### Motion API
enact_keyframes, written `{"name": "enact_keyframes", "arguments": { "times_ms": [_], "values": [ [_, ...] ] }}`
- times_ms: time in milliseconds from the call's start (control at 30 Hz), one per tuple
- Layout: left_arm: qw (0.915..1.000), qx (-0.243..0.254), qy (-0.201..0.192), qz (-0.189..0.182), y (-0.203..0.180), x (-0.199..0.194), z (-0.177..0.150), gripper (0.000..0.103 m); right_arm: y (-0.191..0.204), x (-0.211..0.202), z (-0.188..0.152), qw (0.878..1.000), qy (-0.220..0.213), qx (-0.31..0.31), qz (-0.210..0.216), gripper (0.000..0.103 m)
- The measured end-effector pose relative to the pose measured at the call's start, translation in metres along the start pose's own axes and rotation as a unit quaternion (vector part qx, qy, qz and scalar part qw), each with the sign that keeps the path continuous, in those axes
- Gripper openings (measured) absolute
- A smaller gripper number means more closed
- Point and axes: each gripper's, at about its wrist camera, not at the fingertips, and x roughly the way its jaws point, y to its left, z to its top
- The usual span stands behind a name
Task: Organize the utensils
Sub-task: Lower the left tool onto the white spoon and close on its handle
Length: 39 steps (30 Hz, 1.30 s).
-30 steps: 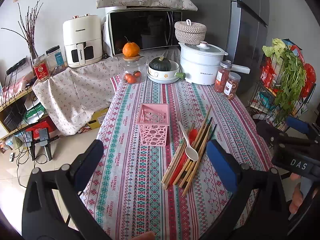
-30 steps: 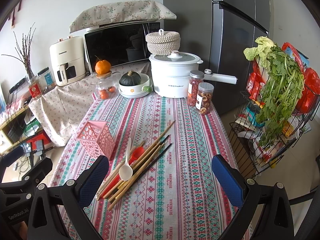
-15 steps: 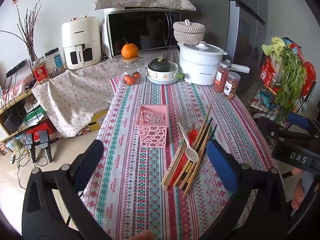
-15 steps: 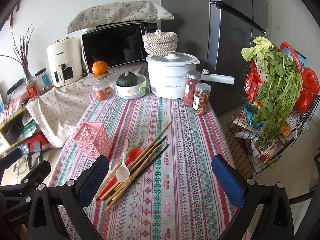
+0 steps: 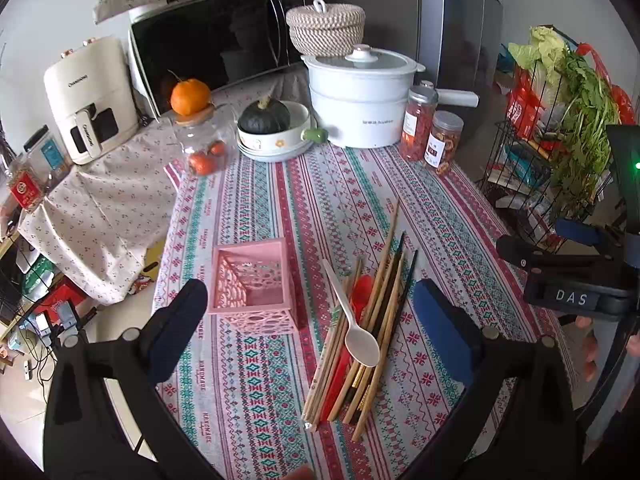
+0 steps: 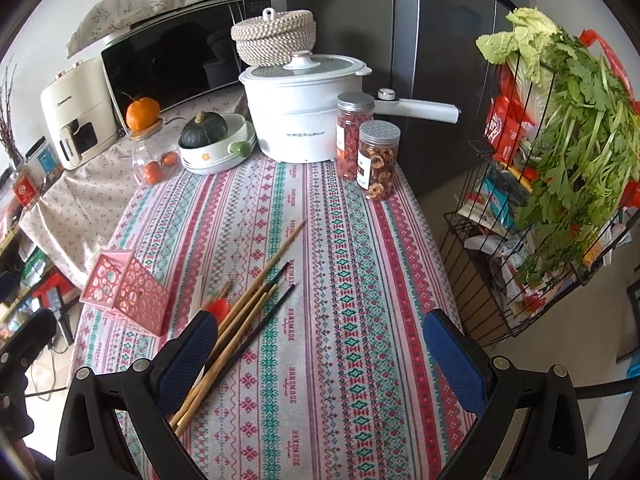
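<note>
Both grippers have dropped nearer the table, left gripper [image 5: 310, 320] and right gripper [image 6: 320, 356] spread wide and empty, bracketing loose chopsticks [image 5: 380, 304] destined, presumably, for the pink basket [image 5: 256, 276].

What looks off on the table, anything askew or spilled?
Nothing spilled or broken. The utensils are the untidy part: chopsticks, a white spoon and a red spoon lie in a loose heap on the tablecloth, while the pink basket beside them stands upright and empty.
</note>
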Motion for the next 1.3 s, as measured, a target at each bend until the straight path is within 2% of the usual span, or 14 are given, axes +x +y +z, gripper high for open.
{"name": "enact_keyframes", "arguments": {
  "times_ms": [133,300,367,433,467,533,633,733,800,900,1100,1300],
  "values": [
    [0.9977,0.020,0.065,-0.005,-0.018,0.050,0.018,0.099,-0.014,0.031,0.009,0.999,0.030,0.015,0.003,0.103],
    [0.9862,0.035,0.162,0.000,-0.033,0.110,0.030,0.068,-0.023,0.054,0.012,0.998,0.064,0.023,0.008,0.103],
    [0.9790,0.032,0.201,0.007,-0.034,0.132,0.029,0.046,-0.024,0.058,0.012,0.997,0.069,0.020,0.012,0.103],
    [0.9733,0.030,0.227,0.018,-0.035,0.149,0.026,0.037,-0.024,0.058,0.011,0.997,0.073,0.017,0.020,0.103],
    [0.9704,0.025,0.239,0.022,-0.033,0.156,0.026,0.035,-0.023,0.058,0.011,0.997,0.073,0.015,0.024,0.103],
    [0.9712,0.038,0.229,0.054,-0.036,0.159,0.028,0.033,-0.022,0.058,0.011,0.997,0.073,0.011,0.029,0.103],
    [0.9693,0.031,0.237,0.056,-0.039,0.165,0.032,0.033,-0.022,0.058,0.012,0.997,0.073,0.009,0.033,0.103],
    [0.9690,0.047,0.234,0.065,-0.048,0.170,0.036,0.033,-0.022,0.059,0.013,0.996,0.075,0.011,0.035,0.103],
    [0.9678,0.048,0.238,0.065,-0.051,0.172,0.036,0.030,-0.022,0.059,0.014,0.996,0.074,0.013,0.037,0.103],
    [0.9642,0.038,0.255,0.061,-0.051,0.181,0.036,0.022,-0.022,0.056,0.015,0.997,0.070,0.016,0.039,0.103],
    [0.9544,0.003,0.290,0.070,-0.048,0.203,0.032,0.021,-0.023,0.053,0.015,0.997,0.065,0.018,0.041,0.103],
    [0.9530,-0.015,0.292,0.081,-0.040,0.209,0.029,0.021,-0.028,0.052,0.015,0.997,0.063,0.025,0.043,0.103]
  ]
}}
